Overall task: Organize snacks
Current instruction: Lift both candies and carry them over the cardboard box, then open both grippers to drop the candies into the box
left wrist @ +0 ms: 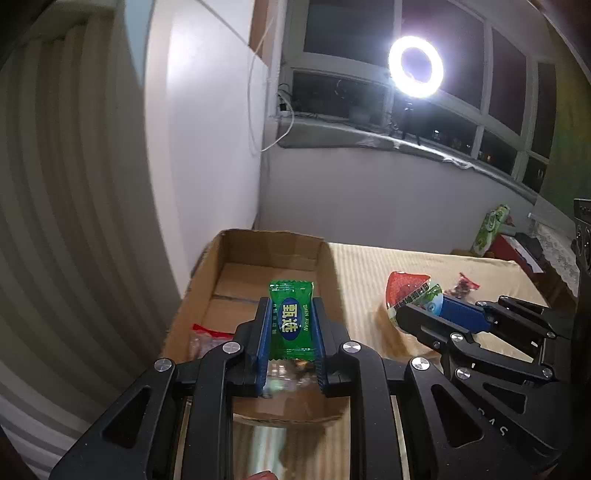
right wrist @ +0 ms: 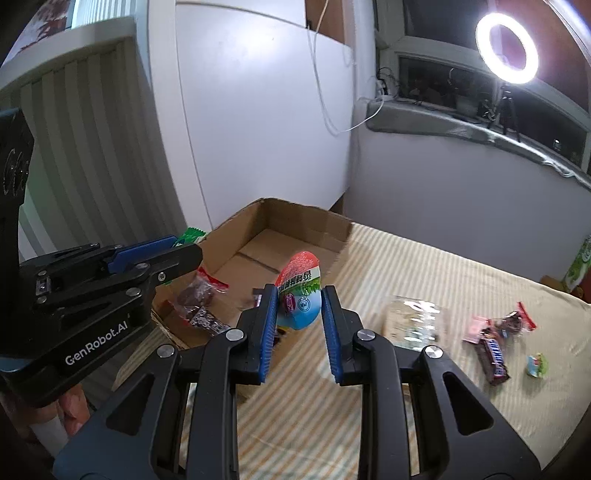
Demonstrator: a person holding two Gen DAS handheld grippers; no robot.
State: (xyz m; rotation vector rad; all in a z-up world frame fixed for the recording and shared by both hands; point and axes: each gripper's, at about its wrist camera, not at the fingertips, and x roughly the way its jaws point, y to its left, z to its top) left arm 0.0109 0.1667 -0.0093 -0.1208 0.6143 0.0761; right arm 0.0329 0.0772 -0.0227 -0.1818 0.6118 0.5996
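Several loose snacks (right wrist: 495, 339) on striped cloth (right wrist: 424, 266), cardboard box (right wrist: 295, 225) beside, ring light (right wrist: 506, 48) behind.

A ring light (left wrist: 415, 66) glares white against dark windows (left wrist: 369, 29), blowing out its surroundings. The room below it is dim, edges curve with fisheye distortion, and nearby snacks blur.
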